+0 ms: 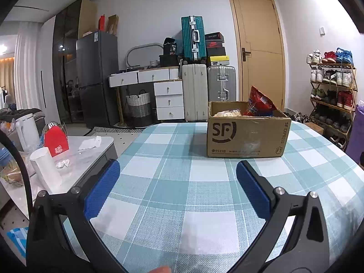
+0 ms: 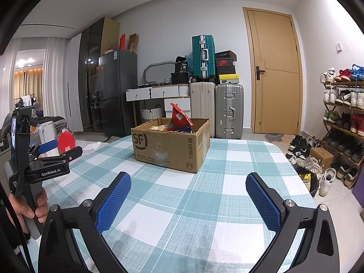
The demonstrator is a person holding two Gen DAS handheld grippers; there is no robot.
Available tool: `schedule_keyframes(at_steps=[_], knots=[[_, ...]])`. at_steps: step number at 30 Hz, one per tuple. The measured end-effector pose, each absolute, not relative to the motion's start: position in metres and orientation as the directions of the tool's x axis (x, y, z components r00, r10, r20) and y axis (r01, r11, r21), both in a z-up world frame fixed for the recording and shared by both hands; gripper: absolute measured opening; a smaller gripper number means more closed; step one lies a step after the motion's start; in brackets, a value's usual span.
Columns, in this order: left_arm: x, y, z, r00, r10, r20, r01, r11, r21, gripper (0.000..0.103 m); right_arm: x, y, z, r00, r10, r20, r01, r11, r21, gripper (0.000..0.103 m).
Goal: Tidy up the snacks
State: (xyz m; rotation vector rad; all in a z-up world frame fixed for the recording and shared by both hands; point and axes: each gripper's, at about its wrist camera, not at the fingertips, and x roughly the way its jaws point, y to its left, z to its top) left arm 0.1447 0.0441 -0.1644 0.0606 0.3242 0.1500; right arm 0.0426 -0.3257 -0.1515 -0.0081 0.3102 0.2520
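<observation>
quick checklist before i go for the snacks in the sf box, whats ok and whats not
1. Left gripper open and holding nothing: ok.
2. Right gripper open and holding nothing: ok.
3. Cardboard box upright on the checked tablecloth, top open: ok.
4. Red snack bag reachable, sticking up above the box rim: ok.
5. Pale snack packet graspable: cannot tell, it lies low in the box and is mostly hidden.
6. Path from both grippers to the box free of other things on the cloth: ok.
</observation>
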Motion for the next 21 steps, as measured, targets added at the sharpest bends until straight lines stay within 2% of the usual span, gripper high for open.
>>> schedule_keyframes(at_steps=[13, 21], knots=[[0.1457, 0.04, -0.1644, 0.935, 0.166, -0.313, -0.146, 0.985, 0.087, 0.102, 0.0428, -0.3263, -0.1509, 0.921, 0.244, -0.303, -0.247, 0.969, 0.031, 0.103], [0.1407, 0.0495, -0.1629, 0.938, 0.161, -0.307, -0.155, 0.987, 0.044, 0.102, 0.0429, -0.326, -0.151, 0.921, 0.244, -0.303, -0.247, 0.969, 0.03, 0.103]])
